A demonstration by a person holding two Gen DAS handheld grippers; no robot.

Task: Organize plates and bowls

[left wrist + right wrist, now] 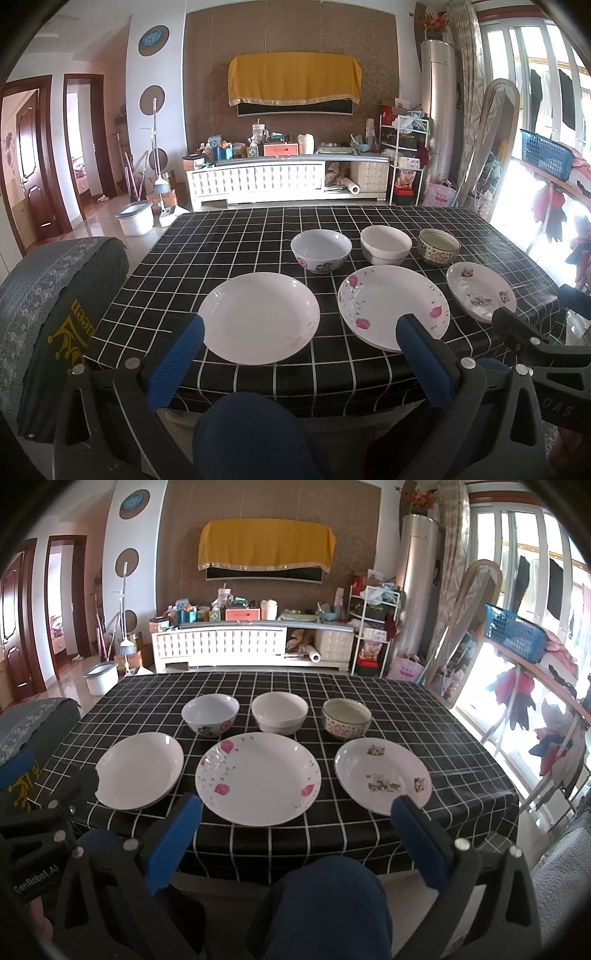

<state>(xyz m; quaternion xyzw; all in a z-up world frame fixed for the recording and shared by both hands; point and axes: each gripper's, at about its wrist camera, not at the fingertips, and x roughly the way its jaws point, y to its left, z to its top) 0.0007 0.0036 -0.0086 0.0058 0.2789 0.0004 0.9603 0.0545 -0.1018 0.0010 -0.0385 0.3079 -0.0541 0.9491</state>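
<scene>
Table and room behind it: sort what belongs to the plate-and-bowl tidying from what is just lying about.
Job: plain white plate, pink-flower plate, patterned plate, floral bowl, white bowl, green-rimmed bowl.

Lying about: blue basket, broom, white bucket, paper roll.

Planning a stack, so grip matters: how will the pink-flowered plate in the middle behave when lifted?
The pink-flowered plate looks glazed, so probably slippery between pads. Its shallow rim lies low on the tablecloth, likely awkward to get under. It seems rigid and breakable.
</scene>
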